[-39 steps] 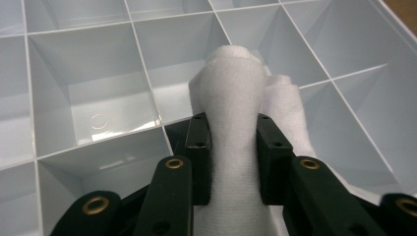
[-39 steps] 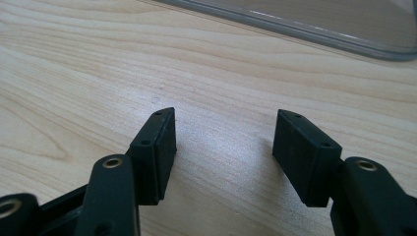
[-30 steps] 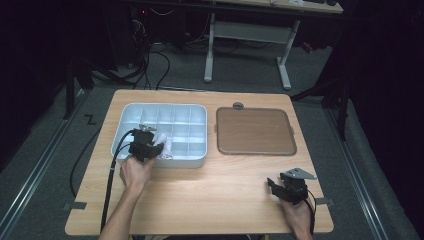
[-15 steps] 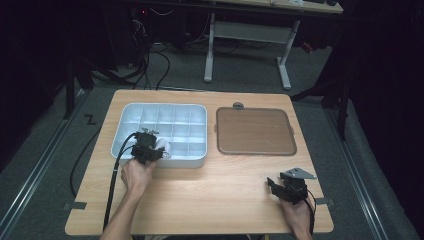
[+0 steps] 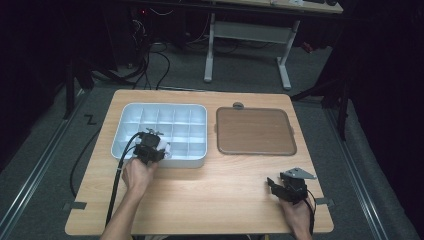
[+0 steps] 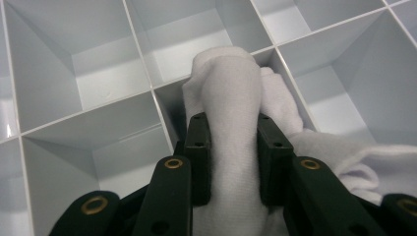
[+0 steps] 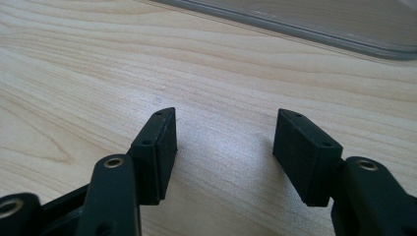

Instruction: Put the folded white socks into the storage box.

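A white cloth (image 6: pixel 231 93) is pinched between the pads of the left claw (image 6: pixel 232 147) and pressed into a near-row compartment of the white divider tray (image 5: pixel 131 111) (wiping is judged to be under way, with most compartments probably left to do). The cloth looks soft, bunched into a thick fold, spilling over the tray's dividers. Right of the tray, the right claw (image 7: pixel 223 147) is held spread and empty over the bare tabletop (image 7: pixel 74 64).

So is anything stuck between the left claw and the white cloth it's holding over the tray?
No. The left claw is shut right on the soft white cloth, its pads pressing both sides. Nothing visible sits between the cloth and the pale compartment tray; it hangs over a divider wall where compartments meet, so it could snag there.
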Demonstrator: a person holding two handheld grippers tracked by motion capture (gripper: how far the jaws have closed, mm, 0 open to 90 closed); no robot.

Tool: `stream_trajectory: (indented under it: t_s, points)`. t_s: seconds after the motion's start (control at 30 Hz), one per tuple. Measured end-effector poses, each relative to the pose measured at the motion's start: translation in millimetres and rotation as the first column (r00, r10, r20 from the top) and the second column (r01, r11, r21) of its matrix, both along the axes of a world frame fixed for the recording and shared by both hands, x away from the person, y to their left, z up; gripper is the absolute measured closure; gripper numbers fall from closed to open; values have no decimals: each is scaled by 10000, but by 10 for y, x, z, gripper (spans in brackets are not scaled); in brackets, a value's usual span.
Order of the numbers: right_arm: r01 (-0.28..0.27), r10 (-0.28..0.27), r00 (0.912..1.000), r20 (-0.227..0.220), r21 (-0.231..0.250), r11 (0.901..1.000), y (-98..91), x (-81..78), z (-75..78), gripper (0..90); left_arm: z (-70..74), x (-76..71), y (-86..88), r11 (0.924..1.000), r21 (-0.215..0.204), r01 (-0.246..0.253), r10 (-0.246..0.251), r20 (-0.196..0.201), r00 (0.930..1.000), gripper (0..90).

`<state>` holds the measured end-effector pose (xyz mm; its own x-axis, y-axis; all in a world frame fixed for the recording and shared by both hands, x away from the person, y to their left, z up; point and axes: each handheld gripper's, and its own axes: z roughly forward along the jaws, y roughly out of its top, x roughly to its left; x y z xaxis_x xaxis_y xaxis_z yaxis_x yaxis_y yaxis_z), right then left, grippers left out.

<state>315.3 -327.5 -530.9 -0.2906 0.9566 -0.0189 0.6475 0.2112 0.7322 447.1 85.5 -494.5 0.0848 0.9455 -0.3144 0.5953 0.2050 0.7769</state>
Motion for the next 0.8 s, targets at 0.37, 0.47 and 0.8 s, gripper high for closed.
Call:
stream_trajectory:
  t_s: [0.37,0.47,0.8]
  points:
    - [-6,6,10000,-3,6,10000,0,0,0,425,34,-18,56,9977,-677,-37,60,348,9994,646]
    - [-12,12,10000,-5,10,10000,-1,0,0,425,55,-23,58,9969,-783,-55,86,389,9992,634]
    - [-14,14,10000,-7,12,10000,-1,0,0,425,189,-49,137,9887,-1488,-159,230,462,9987,532]
